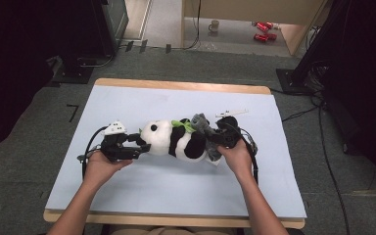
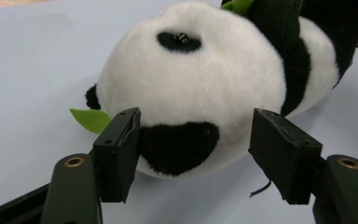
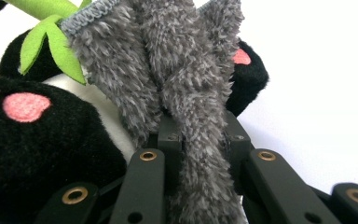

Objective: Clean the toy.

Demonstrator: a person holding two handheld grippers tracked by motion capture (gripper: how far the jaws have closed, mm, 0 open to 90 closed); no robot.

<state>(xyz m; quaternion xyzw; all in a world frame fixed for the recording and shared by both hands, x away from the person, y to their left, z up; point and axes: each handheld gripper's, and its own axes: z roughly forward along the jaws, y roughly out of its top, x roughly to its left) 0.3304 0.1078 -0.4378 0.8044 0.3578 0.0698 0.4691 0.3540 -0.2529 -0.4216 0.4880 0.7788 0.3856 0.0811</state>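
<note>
Fingers left (image 2: 196,154) wide – panda (image 2: 191,84) head between | right (image 3: 200,140) clamp grey cloth (image 3: 168,79)

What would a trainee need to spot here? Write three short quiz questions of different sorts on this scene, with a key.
1. True or false: the left gripper is clamped tight on the panda's head.
2. What does the right gripper pinch? A) grey fuzzy cloth B) green leaf C) white pen
3. Which way does the plush panda lie on the table in the high view?

Key
1. False: its jaws stand open on either side of the head.
2. A.
3. On its side, head toward the left gripper.
</note>
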